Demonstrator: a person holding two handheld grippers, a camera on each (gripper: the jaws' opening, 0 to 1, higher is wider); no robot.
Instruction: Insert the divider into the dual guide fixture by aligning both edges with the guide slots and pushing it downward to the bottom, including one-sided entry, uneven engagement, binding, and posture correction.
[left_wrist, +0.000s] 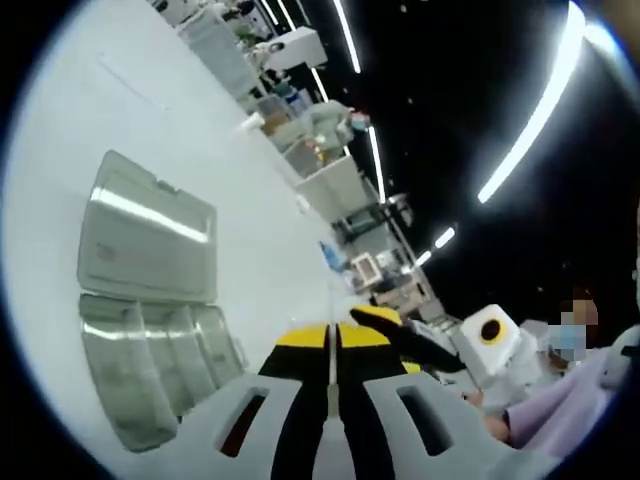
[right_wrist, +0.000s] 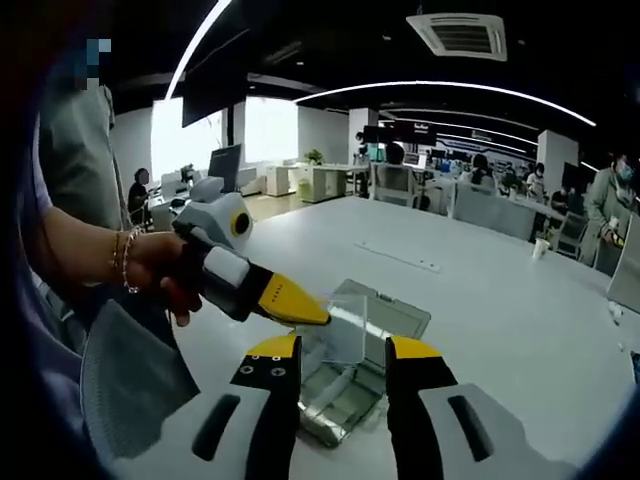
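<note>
open-plan office with ceiling light strips, desks and seated people at the upper right of the right gripper view. wide white table (right_wrist: 480, 290) across the middle, bare on all sides of the fixture.

clear dual guide fixture (right_wrist: 345, 385) low at centre in the right gripper view, hinged lid laid flat behind it; at lower left in the left gripper view (left_wrist: 150, 340), ribbed compartments facing up.

left gripper (right_wrist: 300, 312) entering from the left, gripped by a hand (right_wrist: 160, 270) with a bracelet, yellow tips pinched on the clear divider (right_wrist: 338, 330), upright above the fixture; thin edge between the closed tips in the left gripper view (left_wrist: 331, 335).

right gripper (right_wrist: 343, 352) spread wide, jaws either side of the divider, touching nothing.

no readable writing or labels.
</note>
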